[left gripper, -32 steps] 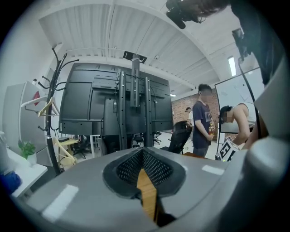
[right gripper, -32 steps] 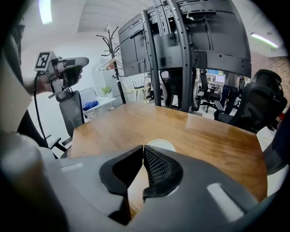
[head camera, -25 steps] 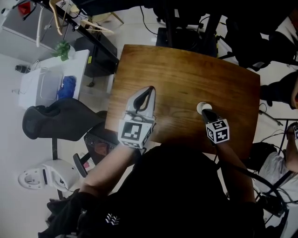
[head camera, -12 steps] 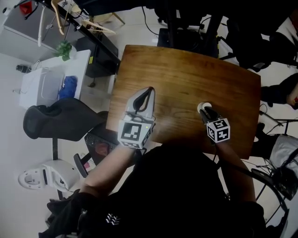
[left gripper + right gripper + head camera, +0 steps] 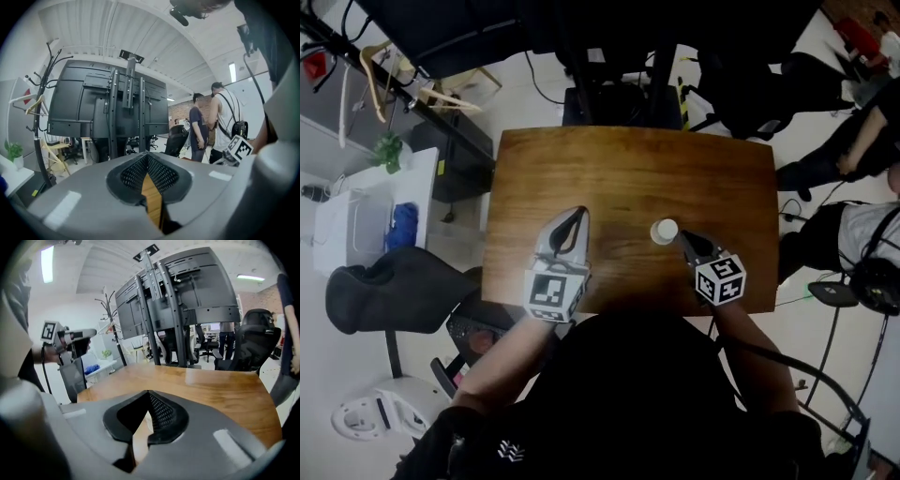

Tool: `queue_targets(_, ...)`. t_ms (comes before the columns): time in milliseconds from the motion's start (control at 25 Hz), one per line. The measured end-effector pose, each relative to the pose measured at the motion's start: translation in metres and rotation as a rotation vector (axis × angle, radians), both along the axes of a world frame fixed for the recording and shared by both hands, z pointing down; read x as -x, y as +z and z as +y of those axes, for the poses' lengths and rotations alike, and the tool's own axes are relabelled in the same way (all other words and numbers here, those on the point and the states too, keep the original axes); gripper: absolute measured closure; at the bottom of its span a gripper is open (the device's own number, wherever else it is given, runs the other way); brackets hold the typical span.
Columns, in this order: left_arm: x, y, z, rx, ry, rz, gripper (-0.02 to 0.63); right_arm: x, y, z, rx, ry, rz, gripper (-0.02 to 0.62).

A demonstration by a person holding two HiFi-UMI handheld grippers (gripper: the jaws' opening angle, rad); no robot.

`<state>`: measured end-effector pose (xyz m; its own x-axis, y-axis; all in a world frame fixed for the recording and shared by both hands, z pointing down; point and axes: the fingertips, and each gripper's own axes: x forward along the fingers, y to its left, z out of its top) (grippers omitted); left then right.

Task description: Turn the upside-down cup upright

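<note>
Jaws of the left gripper (image 5: 577, 214) are being held pressed together above the near left of the brown wooden table (image 5: 628, 159). Those of the right gripper (image 5: 682, 237), having just been closing, are being pressed together on nothing; the small white cup (image 5: 665, 231) is sitting just left of their tips.

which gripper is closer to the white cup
The right gripper: it ends just beside the cup, while the left gripper is well off to the side.
</note>
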<state>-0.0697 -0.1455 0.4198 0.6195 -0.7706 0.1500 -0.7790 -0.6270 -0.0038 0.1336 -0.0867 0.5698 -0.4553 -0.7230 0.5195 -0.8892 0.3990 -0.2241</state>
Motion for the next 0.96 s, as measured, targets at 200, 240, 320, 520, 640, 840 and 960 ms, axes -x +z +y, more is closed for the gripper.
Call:
queue_targets(200,-0.045,0.005,0.004,0.013,0.082,-0.003,0.606,-0.012,-0.036,0.005,-0.073,0.026,-0.031,0.594)
queue_targets(240,-0.056,0.006,0.007,0.013,0.109,-0.007,0.606,-0.017,-0.038,0.007,-0.076,0.035,-0.025,0.594)
queue_targets(320,-0.077,0.011,0.014,0.016,0.163,-0.014,0.606,-0.029,-0.038,0.008,-0.08,0.072,-0.029,0.594)
queue_targets(520,-0.099,0.002,0.021,-0.019,0.214,-0.019,0.606,-0.039,-0.033,0.009,-0.089,0.098,-0.043,0.594)
queue_targets(640,-0.101,0.006,0.015,-0.011,0.23,-0.048,0.606,-0.04,-0.021,0.01,-0.075,0.112,-0.054,0.594)
queue_targets(840,-0.113,0.011,0.033,0.028,0.281,-0.074,0.606,-0.038,-0.019,0.02,-0.045,0.134,-0.089,0.594)
queue_targets(960,-0.129,-0.014,0.029,0.001,0.299,-0.043,0.606,-0.042,-0.038,0.013,-0.068,0.109,-0.069,0.594)
